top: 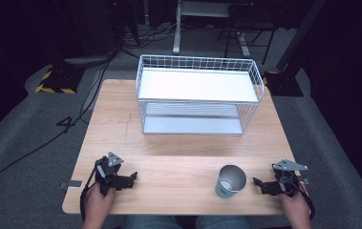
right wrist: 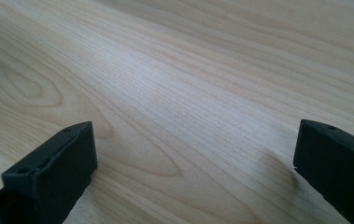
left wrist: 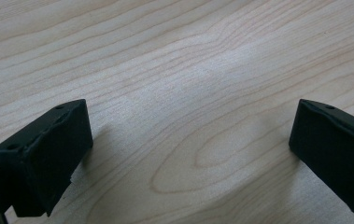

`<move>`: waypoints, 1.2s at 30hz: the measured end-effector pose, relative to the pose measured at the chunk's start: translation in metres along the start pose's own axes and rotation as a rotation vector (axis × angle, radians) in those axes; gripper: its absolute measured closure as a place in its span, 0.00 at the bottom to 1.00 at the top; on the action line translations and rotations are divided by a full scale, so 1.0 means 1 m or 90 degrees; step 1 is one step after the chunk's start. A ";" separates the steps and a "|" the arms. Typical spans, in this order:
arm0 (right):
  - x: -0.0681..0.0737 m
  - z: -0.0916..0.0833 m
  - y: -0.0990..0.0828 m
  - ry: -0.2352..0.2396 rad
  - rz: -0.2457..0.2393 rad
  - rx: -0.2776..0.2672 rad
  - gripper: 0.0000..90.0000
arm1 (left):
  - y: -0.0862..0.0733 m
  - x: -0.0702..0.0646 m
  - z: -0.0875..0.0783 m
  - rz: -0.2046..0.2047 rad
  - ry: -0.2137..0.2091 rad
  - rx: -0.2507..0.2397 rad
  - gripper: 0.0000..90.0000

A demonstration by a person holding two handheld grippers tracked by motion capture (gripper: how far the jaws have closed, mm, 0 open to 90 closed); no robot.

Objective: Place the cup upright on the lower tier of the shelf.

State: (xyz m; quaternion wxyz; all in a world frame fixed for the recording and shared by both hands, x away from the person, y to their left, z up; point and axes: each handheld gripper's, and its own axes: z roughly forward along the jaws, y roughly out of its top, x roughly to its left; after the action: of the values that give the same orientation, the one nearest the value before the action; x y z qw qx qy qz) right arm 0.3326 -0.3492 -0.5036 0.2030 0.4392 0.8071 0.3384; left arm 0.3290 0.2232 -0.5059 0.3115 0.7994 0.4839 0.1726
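Both my claws rest agape on the counter [top: 169, 143], left claw [top: 130, 179], right claw [top: 259, 183]. The cup [top: 230, 181] stands upright at nine o'clock of my right claw; probably light, slick, so I'd pinch its rim.

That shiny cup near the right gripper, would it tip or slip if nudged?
The cup looks like thin metal and appears empty, so probably light and stiff. It stands upright, taller than wide, so a high push might tip it. Its smooth wall may slide on the table.
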 end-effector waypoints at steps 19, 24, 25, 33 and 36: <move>0.033 -0.052 0.003 0.090 -0.005 -0.116 0.00 | 0.007 -0.001 0.006 0.001 -0.003 -0.001 0.00; 0.049 -0.058 0.004 0.126 -0.010 -0.111 0.00 | 0.007 -0.001 0.006 0.002 -0.003 0.001 0.00; 0.052 -0.059 0.004 0.130 -0.010 -0.109 0.00 | 0.007 -0.001 0.006 0.002 -0.003 0.001 0.00; 0.071 -0.061 0.005 0.160 -0.011 -0.107 0.00 | 0.006 -0.001 0.006 0.003 -0.004 -0.001 0.00; 0.080 -0.061 0.006 0.163 -0.023 -0.106 0.00 | 0.006 -0.001 0.005 0.008 -0.005 0.001 0.00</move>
State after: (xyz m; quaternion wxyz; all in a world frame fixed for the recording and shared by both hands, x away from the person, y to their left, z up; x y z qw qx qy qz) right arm 0.2555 -0.3015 -0.4601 0.1405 0.3597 0.8032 0.4537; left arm 0.3356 0.2184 -0.5057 0.3116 0.8033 0.4777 0.1715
